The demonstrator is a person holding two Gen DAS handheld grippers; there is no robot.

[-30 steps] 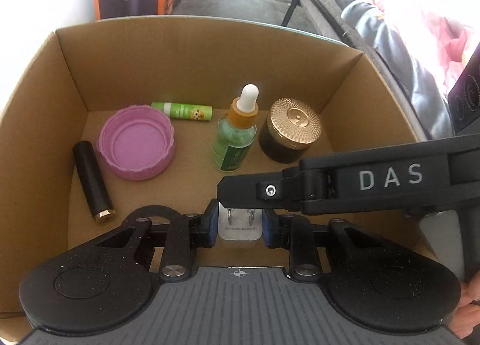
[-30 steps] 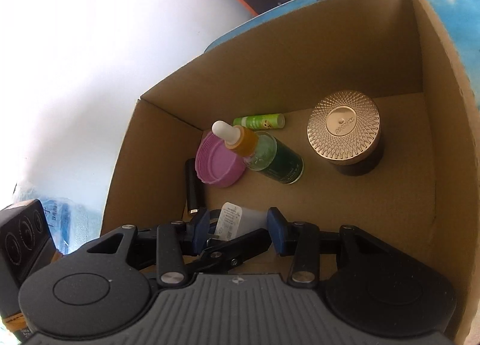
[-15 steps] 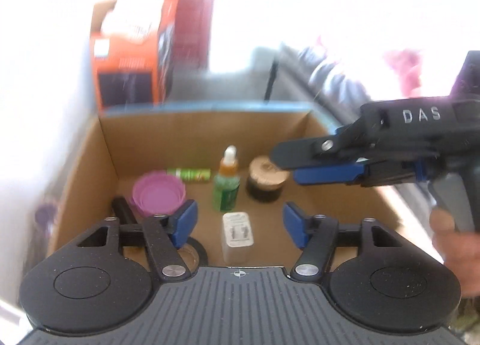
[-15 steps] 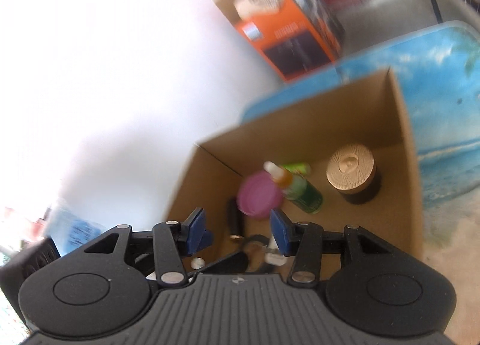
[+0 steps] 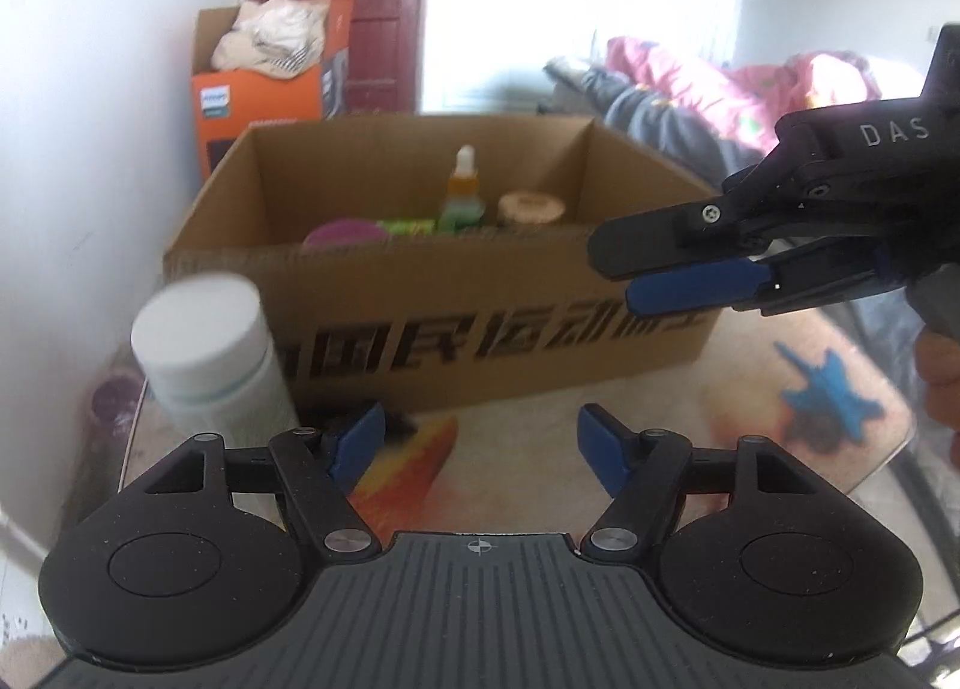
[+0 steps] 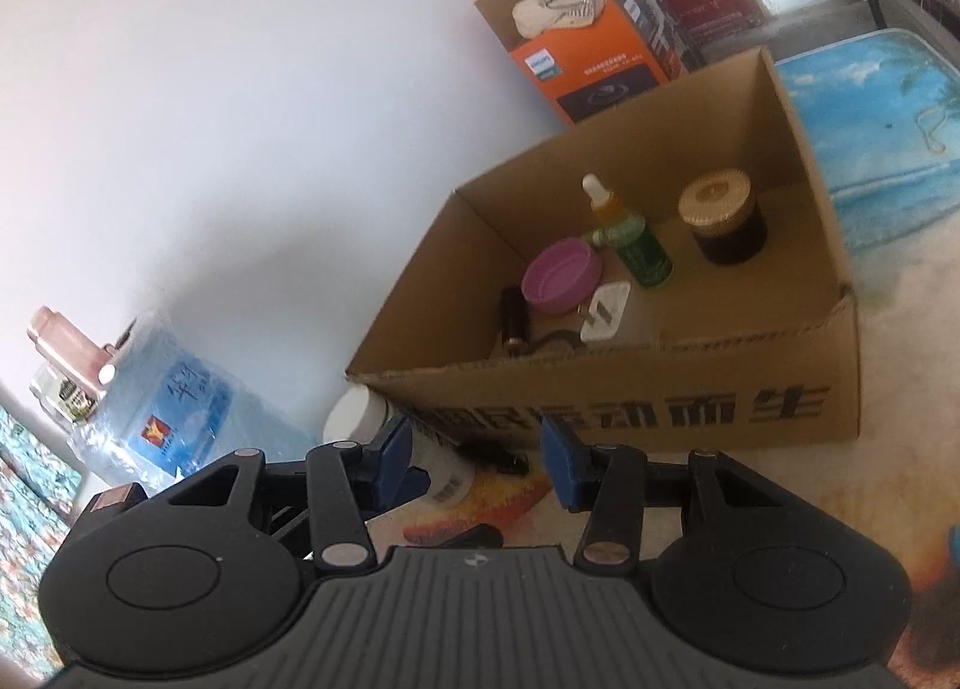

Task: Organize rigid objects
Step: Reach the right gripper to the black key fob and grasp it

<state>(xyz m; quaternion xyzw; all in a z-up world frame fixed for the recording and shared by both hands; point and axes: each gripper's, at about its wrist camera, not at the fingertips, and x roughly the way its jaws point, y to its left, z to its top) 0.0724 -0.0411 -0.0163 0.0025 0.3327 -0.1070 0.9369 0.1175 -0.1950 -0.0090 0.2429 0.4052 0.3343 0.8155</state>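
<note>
A cardboard box (image 5: 480, 323) (image 6: 690, 401) holds a white plug adapter (image 6: 606, 319), a pink lid (image 6: 561, 276), a green dropper bottle (image 6: 636, 242), a gold-lidded jar (image 6: 723, 215), a black tube (image 6: 513, 317) and a green stick (image 5: 405, 226). A white-capped bottle (image 5: 207, 353) (image 6: 357, 413) stands on the table left of the box. My left gripper (image 5: 477, 443) is open and empty, in front of the box. My right gripper (image 6: 477, 452) is open and empty, above the box's near wall; it also shows in the left wrist view (image 5: 678, 263).
An orange Philips box (image 5: 264, 89) (image 6: 594, 53) stands behind the cardboard box by the white wall. A blue water jug (image 6: 162, 389) sits at the left. The table has a printed beach cover (image 6: 888, 149). A sofa with pink bedding (image 5: 720, 89) is at the right.
My left gripper let go of the white adapter in the box and opened. Both grippers pulled back and up out of the box to in front of it.
</note>
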